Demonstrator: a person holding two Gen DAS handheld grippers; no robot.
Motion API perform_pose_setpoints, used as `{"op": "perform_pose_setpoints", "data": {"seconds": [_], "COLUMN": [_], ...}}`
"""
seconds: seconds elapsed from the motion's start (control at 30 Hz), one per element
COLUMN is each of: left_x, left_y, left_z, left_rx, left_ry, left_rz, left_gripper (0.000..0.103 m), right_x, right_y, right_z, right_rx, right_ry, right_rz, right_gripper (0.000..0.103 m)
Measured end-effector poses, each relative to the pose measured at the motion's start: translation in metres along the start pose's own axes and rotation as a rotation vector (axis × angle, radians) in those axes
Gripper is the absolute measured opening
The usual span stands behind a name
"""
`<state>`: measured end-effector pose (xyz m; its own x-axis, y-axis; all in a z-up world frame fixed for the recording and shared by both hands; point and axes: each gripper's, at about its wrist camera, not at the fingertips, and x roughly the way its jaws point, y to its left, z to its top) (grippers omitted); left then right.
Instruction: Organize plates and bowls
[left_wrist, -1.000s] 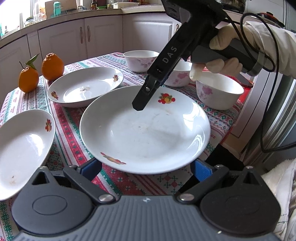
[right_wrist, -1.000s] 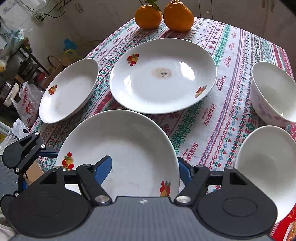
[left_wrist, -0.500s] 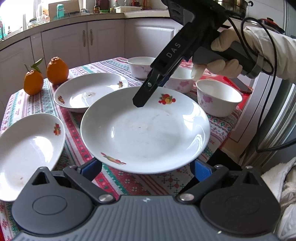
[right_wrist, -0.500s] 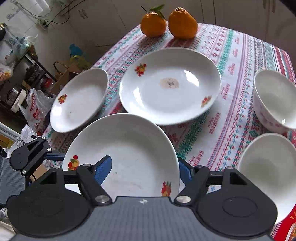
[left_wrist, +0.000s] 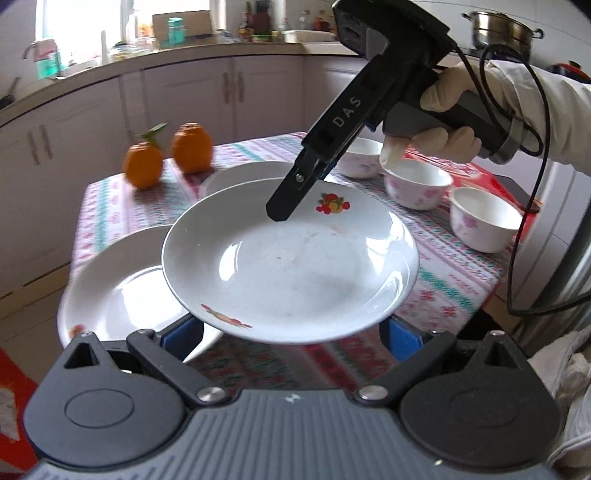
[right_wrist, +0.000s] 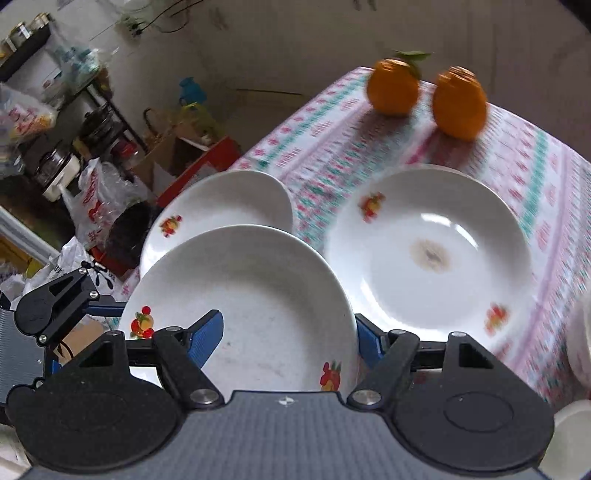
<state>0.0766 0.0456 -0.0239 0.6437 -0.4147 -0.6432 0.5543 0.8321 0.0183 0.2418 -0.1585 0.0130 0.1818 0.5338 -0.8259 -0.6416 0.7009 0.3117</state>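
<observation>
- A white plate with fruit prints is in the air above the near edge of the table, roughly level; below it, the patterned tablecloth shows.
- Both tools carry it together; the left gripper has its blue pads at the plate's near rim, one to each side, and the right gripper reaches down over the far rim, so each appears clamped on the plate at a middling width, though the actual pad contact is hidden.
- In the right wrist view a blue pad lies over the plate's inside and the other sits at its outer edge.
- A second plate lies partly under the held one on the table; a third plate with a brown stain sits beside it.
- Three small bowls stand near the table's other side; two oranges sit at the far end.
- The step in hand looks like stacking: carrying this plate to another; next, probably centre it over a lower plate, keep it level, then lower it gently before either grip loosens.
</observation>
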Motion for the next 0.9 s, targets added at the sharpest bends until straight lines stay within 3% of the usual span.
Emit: {"op": "perform_pose_setpoints", "data": {"seconds": [0.23, 0.43, 0.9], "left_x": [-0.019, -0.021, -0.017], "left_y": [0.037, 0.058, 0.075], "left_z": [-0.014, -0.022, -0.02], "left_rx": [-0.061, -0.102, -0.124], "left_ry": [0.002, 0.011, -0.007], "left_rz": [0.094, 0.131, 0.126], "left_gripper": [0.101, 0.101, 0.101], "right_x": [0.041, 0.075, 0.1], "right_y": [0.032, 0.044, 0.035], "right_z": [0.044, 0.064, 0.071], "right_rx": [-0.082, -0.108, -0.068], "right_ry": [0.023, 0.058, 0.086], "right_rz": [0.058, 0.081, 0.075], "right_gripper": [0.08, 0.08, 0.08]}}
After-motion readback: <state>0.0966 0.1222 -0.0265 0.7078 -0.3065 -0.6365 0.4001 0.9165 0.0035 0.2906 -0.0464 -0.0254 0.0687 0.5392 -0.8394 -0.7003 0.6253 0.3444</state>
